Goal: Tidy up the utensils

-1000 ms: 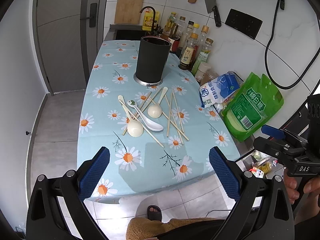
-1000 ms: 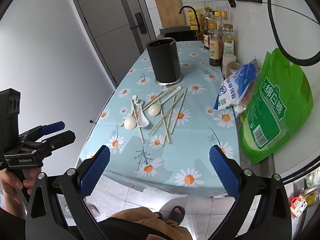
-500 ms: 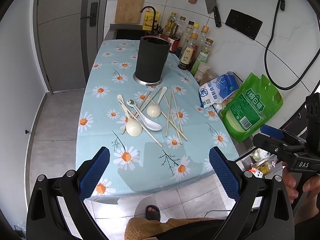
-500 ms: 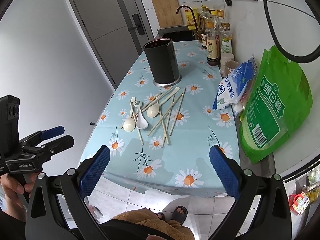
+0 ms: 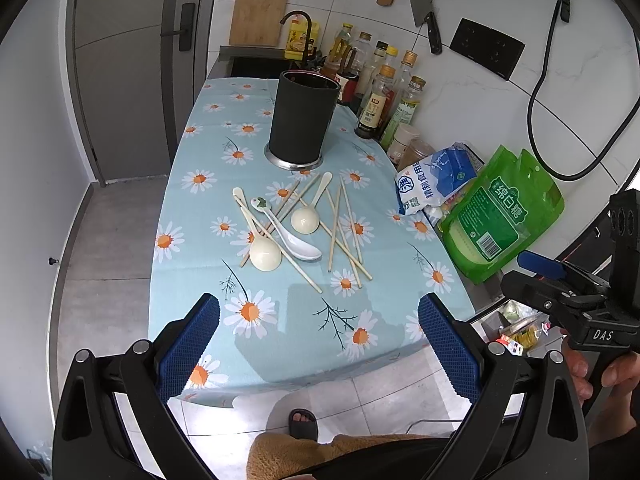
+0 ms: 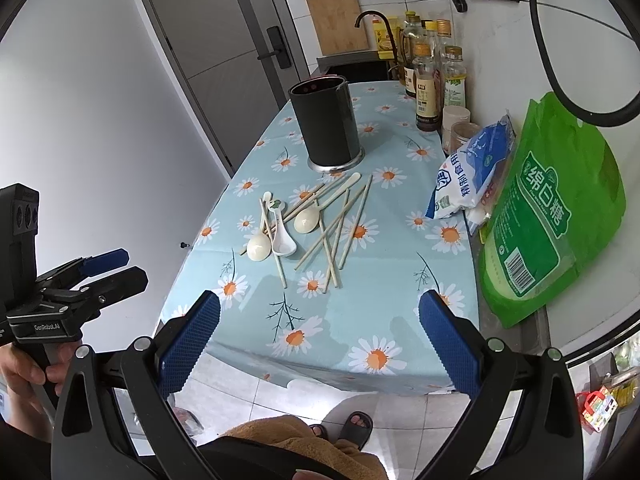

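Three spoons lie among scattered wooden chopsticks on the daisy tablecloth: a cream spoon, a white ceramic spoon and another cream spoon. A dark utensil holder stands upright behind them. My left gripper is open and empty above the table's near edge. My right gripper is open and empty, also near that edge.
Sauce bottles and jars line the right wall. A white-blue salt bag and a green sugar bag lie at the table's right side. The floor drops off left of the table. The person's sandalled foot is below.
Both grippers have shifted slightly; the table contents sit a little lower and nearer in the views. Nothing on the table moved.
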The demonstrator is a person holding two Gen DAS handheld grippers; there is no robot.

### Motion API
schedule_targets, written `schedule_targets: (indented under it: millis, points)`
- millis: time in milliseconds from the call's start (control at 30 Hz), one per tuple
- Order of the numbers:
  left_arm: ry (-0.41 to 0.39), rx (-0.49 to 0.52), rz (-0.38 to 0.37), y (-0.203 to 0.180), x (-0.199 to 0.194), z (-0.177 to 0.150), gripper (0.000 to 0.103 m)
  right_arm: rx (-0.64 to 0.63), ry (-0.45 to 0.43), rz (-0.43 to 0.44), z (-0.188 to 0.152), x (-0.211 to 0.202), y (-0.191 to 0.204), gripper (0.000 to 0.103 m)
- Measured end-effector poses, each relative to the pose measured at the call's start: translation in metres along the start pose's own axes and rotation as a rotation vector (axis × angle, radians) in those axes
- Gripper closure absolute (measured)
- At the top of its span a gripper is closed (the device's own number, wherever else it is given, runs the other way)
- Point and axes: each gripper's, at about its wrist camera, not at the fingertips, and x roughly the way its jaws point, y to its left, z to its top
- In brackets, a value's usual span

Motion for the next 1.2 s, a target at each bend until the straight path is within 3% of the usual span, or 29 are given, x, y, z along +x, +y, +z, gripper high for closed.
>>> schedule_targets:
  millis: [900, 1200]
  points:
    - [0.018, -0.021, 0.003, 0.004, 0.000, -0.001, 0.007, 0.008, 0.024, 0.014, 0.001, 0.005, -0.005, 0.004]
    - [0.059, -0.091, -0.029, 0.009, 0.005, 0.002, 0.007, 0.050, 0.044, 0.026, 0.003, 0.010, -0.015, 0.004]
